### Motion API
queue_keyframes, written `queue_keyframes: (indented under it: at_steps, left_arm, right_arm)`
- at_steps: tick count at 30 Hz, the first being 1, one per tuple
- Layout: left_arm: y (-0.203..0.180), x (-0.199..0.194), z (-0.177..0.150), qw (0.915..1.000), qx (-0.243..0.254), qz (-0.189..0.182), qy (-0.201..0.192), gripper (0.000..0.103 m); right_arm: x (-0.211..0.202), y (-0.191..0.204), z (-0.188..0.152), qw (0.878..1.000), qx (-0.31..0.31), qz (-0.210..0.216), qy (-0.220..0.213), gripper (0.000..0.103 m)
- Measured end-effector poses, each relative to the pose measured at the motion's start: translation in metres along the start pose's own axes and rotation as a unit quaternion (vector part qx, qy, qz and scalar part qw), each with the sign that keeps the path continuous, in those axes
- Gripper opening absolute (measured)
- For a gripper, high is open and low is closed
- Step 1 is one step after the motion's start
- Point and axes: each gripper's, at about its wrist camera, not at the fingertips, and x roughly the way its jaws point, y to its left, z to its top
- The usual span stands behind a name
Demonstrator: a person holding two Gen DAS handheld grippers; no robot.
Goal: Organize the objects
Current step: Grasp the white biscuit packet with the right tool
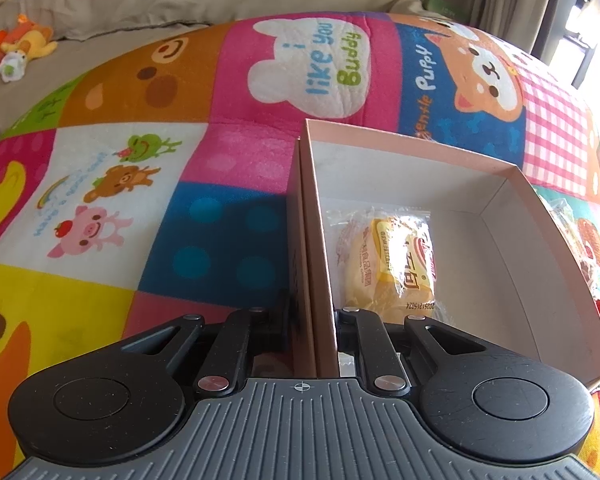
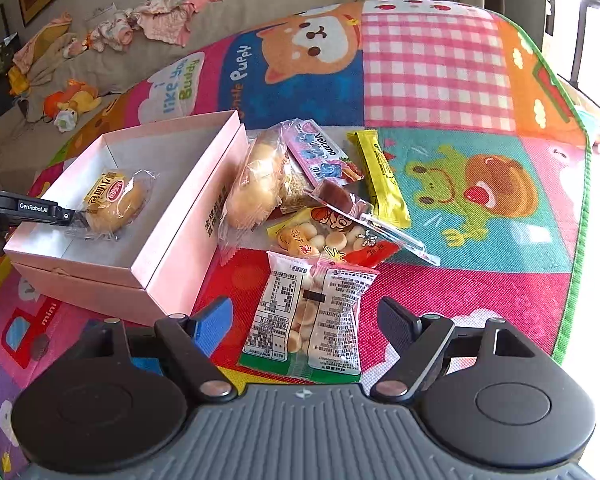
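The pink box (image 2: 148,268) lay open on the patchwork play mat (image 2: 440,72), one wrapped bun (image 1: 388,264) inside it near the left gripper's wall. The left gripper (image 1: 316,316) was pinched on that side wall, one finger inside the box and one outside. Just right of the box lay a heap of snack packets: a larger wrapped bread roll (image 2: 256,184), a yellow bar (image 2: 380,176), a biscuit-ball packet (image 2: 312,324). The right gripper (image 2: 306,320) stood spread, the biscuit-ball packet between its fingers, ungripped.
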Motion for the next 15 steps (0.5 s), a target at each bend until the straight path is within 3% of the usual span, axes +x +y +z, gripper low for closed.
queue_keyframes:
  at_steps: [3, 5, 15]
  left_arm:
    - [0.000, 0.000, 0.001, 1.0000, -0.002, 0.000, 0.001, 0.015]
    - [0.000, 0.000, 0.001, 1.0000, 0.000, 0.000, 0.002, 0.015]
    - [0.005, 0.002, 0.004, 0.9999, -0.011, -0.004, 0.005, 0.015]
  right_arm:
    - [0.011, 0.005, 0.002, 1.000, -0.009, -0.007, 0.000, 0.077]
    - [0.015, 0.009, 0.003, 1.000, -0.018, -0.009, 0.016, 0.060]
    - [-0.025, 0.052, -0.030, 0.992, -0.086, 0.059, 0.067, 0.056]
